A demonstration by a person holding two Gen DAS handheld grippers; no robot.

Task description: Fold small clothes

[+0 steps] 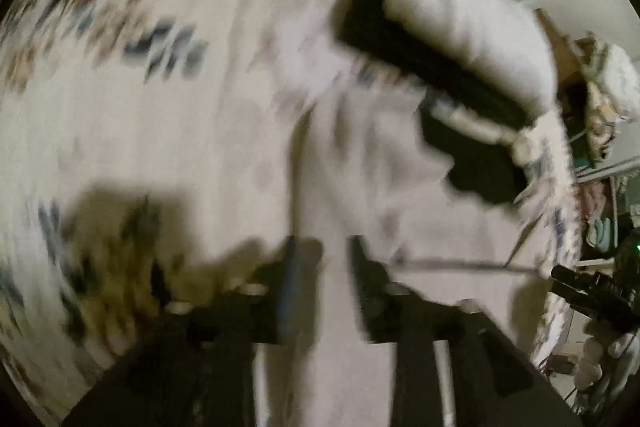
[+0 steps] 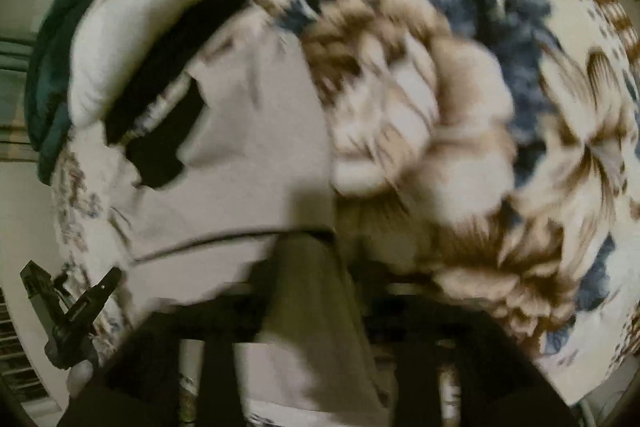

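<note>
I hold the pale garment in both grippers, left, right; keep edges aligned over the floral bedspread.

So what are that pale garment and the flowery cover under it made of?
The pale garment looks like soft, matte knit fabric, probably cotton: it drapes and creases limply between the fingers. The floral bedspread looks like printed woven cloth, though motion blur hides its weave.

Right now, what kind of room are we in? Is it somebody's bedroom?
Probably a bedroom, yes. The clothes lie on a big flowered bedspread, a white pillow sits at its far edge, and cluttered shelves stand against the wall beside it. The pictures are blurry, so I can't be certain.
</note>
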